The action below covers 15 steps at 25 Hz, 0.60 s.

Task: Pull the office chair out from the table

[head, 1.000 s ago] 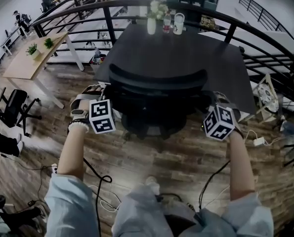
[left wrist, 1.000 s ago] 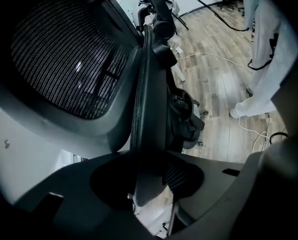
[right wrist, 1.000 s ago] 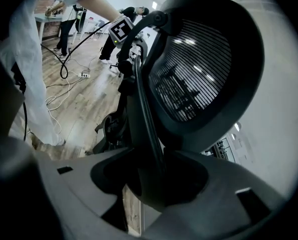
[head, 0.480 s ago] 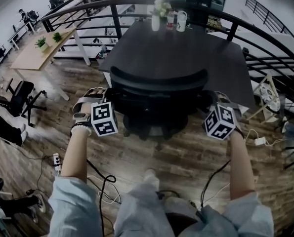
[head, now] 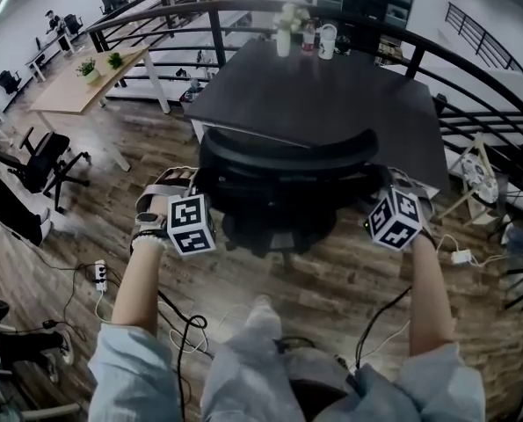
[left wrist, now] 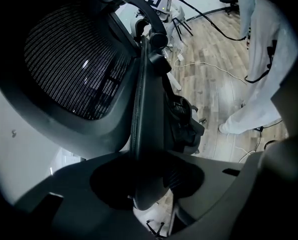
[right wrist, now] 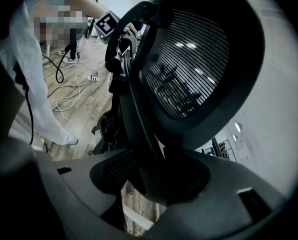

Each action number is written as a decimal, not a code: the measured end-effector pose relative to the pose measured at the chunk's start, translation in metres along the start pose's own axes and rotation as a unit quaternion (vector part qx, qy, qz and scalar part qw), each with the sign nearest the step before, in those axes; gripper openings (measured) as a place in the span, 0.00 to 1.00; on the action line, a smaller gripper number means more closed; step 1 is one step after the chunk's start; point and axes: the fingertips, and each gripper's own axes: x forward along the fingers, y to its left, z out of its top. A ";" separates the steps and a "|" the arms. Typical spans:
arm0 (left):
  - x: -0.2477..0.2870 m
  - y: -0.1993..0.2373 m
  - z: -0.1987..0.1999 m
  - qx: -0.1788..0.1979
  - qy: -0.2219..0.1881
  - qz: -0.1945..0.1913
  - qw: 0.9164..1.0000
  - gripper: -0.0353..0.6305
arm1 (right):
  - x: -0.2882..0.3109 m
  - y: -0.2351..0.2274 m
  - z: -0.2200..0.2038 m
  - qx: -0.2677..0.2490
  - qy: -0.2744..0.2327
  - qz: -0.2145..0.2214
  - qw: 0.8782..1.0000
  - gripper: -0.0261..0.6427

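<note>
— Where does the office chair [head: 283, 161] stand?
— Hard by the near edge of the table [head: 331, 95], its back turned away from the table toward you; your left gripper [left wrist: 149, 181] is clenched on the stiff backrest frame [left wrist: 144, 109] at one side; your right gripper [right wrist: 149, 179] has that frame between its jaws at the other side, but they have just been easing apart and look slack.
— How will it handle?
— Heavy yet free-rolling, I'd judge; the mesh [right wrist: 186, 64] gives, so take the rigid frame on both sides, or it may swivel.
</note>
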 end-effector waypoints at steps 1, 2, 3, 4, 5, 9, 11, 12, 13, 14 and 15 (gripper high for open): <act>-0.005 -0.005 0.002 -0.002 0.001 0.001 1.000 0.29 | -0.005 0.003 -0.001 -0.001 -0.001 0.000 1.000 0.35; -0.010 -0.010 0.004 -0.004 0.002 0.003 1.000 0.29 | -0.010 0.008 -0.002 -0.003 -0.002 0.000 1.000 0.35; -0.015 -0.015 0.006 -0.005 0.004 0.004 1.000 0.29 | -0.015 0.012 -0.003 -0.004 -0.003 0.000 1.000 0.35; -0.021 -0.019 0.007 -0.006 0.007 0.004 1.000 0.29 | -0.019 0.016 -0.004 -0.005 -0.004 0.000 1.000 0.35; -0.025 -0.024 0.009 -0.007 0.010 0.003 1.000 0.29 | -0.024 0.020 -0.005 -0.006 -0.006 0.001 1.000 0.35; -0.045 -0.043 0.017 -0.012 0.017 0.003 1.000 0.29 | -0.045 0.037 -0.010 -0.009 -0.011 0.003 1.000 0.35; -0.053 -0.052 0.019 -0.015 0.023 0.004 1.000 0.29 | -0.054 0.045 -0.012 -0.009 -0.013 0.002 1.000 0.35; -0.057 -0.055 0.020 -0.016 0.026 0.003 1.000 0.29 | -0.058 0.049 -0.012 -0.008 -0.013 0.001 1.000 0.35; -0.060 -0.058 0.020 -0.016 0.029 0.002 0.999 0.29 | -0.062 0.052 -0.012 -0.008 -0.014 0.001 1.000 0.35; -0.063 -0.061 0.020 -0.016 0.031 0.001 0.999 0.29 | -0.066 0.056 -0.012 -0.007 -0.013 0.000 1.000 0.35; -0.066 -0.065 0.021 -0.015 0.032 -0.001 0.999 0.29 | -0.070 0.060 -0.013 -0.007 -0.013 -0.001 1.000 0.35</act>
